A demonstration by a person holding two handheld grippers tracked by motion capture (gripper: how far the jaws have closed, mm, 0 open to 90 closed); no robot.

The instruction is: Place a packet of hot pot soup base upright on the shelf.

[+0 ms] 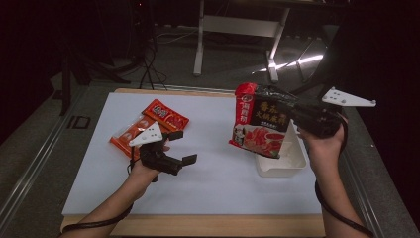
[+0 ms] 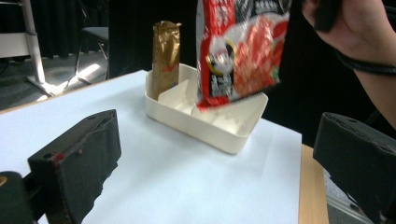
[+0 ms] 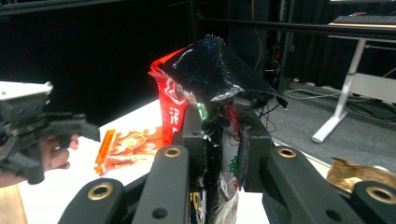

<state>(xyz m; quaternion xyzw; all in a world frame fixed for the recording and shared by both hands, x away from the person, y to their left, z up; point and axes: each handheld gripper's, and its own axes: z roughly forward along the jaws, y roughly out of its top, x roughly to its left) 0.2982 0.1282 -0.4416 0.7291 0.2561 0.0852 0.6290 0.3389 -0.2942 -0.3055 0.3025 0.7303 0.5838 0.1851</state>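
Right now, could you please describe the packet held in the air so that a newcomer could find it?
On the white table top, find the cream plastic tray at its right. The large red-and-black glossy packet hangs above it, clamped in the right gripper. The smaller orange-red sachets lie flat at the left.

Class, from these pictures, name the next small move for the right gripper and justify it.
Probably lower the red-and-black packet into the white tray: the right gripper holds it just above the tray, where a gold packet already stands.

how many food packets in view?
4: two flat orange-red sachets by the left gripper; large red-black bag in right gripper; gold pouch upright in the white tray.
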